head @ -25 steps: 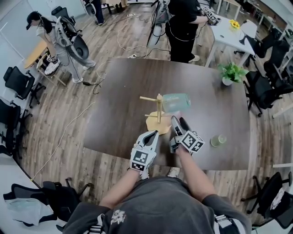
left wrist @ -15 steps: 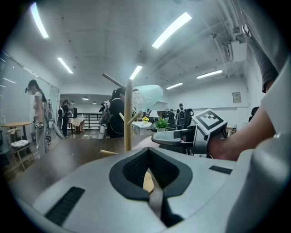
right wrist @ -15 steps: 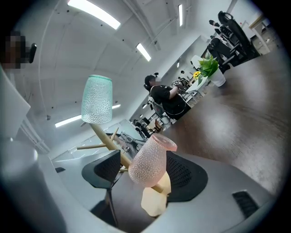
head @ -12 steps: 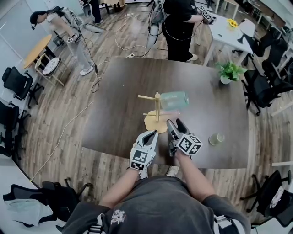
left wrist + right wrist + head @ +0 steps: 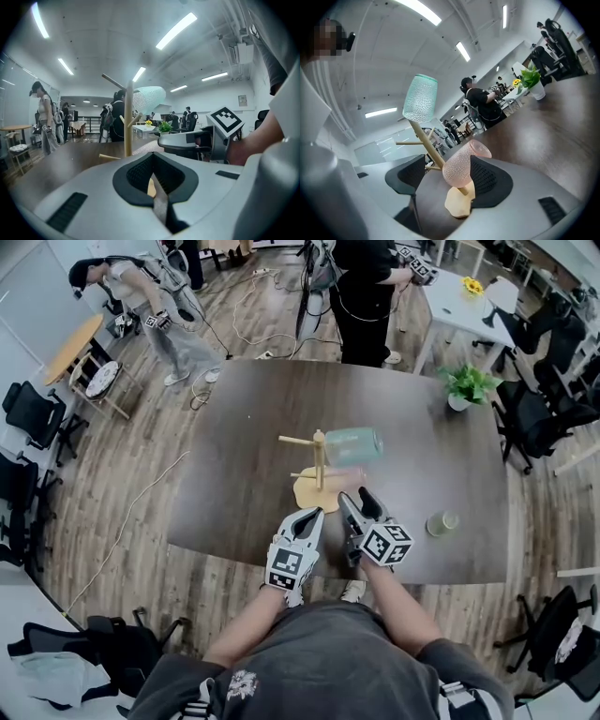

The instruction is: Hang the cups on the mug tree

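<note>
**Grippers.** The left gripper (image 5: 312, 517) is nearest the operator, at the near edge of the dark brown oval table (image 5: 234, 446). Its fingers are together with nothing between them. Beside it, the right gripper (image 5: 358, 498) points at the light wooden mug tree with round base (image 5: 320, 460). Its fingers are wide apart and grip nothing. The tree's base and lower cup line up in the gap between them, but farther out and clear of the pads.

**Cups already placed.** The pink dimpled translucent cup (image 5: 461, 166) sits mouth-first over a lower peg. The teal dimpled translucent cup (image 5: 420, 98) sits over an upper peg.

**Cup remaining.** The small pale green translucent cup (image 5: 443, 524) rests on the table to the right of the right gripper, apart from the tree. Whether it is upright cannot be determined.

**Handling (estimate).** The cup is probably light, rigid and brittle if glass.
- The dimpled wall should reduce slip.
- No handle is visible, so grip across the outer wall near the closed end.
- Keep the mouth unobstructed so that it can slide over a free peg.
- Apply moderate clamping force only.

**Background.** A potted green plant (image 5: 467, 387) stands at the table's far right.
</note>
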